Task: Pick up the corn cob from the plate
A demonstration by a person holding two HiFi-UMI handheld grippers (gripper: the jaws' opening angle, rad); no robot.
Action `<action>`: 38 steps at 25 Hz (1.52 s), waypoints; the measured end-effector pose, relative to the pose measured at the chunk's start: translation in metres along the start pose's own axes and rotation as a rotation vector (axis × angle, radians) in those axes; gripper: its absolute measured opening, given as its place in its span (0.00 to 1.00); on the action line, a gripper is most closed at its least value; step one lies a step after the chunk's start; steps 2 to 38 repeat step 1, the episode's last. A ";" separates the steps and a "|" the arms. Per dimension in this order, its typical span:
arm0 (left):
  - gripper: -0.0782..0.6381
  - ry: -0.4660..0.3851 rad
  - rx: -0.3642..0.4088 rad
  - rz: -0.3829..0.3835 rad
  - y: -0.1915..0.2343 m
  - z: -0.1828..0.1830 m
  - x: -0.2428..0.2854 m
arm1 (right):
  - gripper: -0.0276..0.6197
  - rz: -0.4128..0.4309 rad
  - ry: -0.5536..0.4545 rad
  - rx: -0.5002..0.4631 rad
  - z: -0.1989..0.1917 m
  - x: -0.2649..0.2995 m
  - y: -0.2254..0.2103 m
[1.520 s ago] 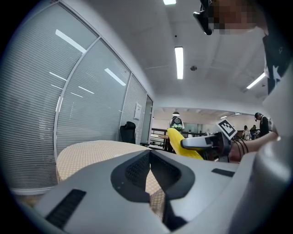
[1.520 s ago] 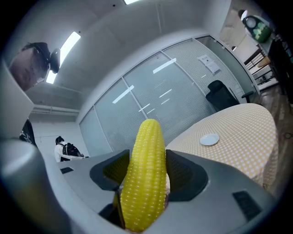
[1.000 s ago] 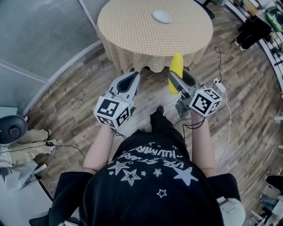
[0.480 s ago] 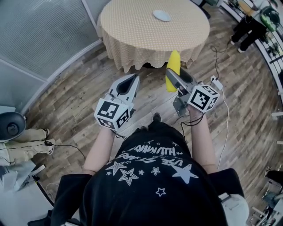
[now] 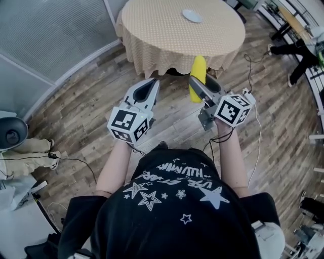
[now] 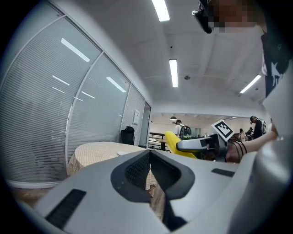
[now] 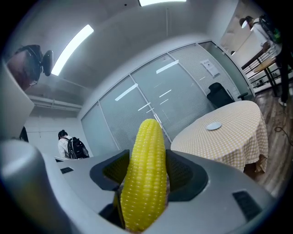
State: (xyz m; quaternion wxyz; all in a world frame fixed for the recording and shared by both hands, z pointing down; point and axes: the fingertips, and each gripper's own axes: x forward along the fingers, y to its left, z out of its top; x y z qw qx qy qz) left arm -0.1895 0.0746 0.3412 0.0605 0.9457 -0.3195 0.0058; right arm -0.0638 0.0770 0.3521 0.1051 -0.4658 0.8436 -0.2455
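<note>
Right hand-held gripper (image 7: pixel 145 161), corn cob (image 7: pixel 147 137) clamped between its two jaws.

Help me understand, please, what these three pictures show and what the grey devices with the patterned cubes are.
There is no robot here. A person holds a two-jaw gripper in each hand, and the patterned cubes are parts of those grippers. The head view looks down from a camera on the person's head. The other two pictures come from cameras riding on each gripper, looking along its jaws. The cloth-covered round table carries one small plate with nothing on it. The right gripper is clamped on a yellow corn cob, held above the wooden floor. The left gripper is shut and empty.
</note>
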 end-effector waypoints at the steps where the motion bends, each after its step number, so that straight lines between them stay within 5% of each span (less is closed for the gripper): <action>1: 0.12 0.001 0.000 0.003 -0.001 0.000 0.001 | 0.44 0.003 -0.001 -0.004 0.000 -0.002 0.001; 38: 0.12 0.001 0.000 0.003 -0.001 0.000 0.001 | 0.44 0.003 -0.001 -0.004 0.000 -0.002 0.001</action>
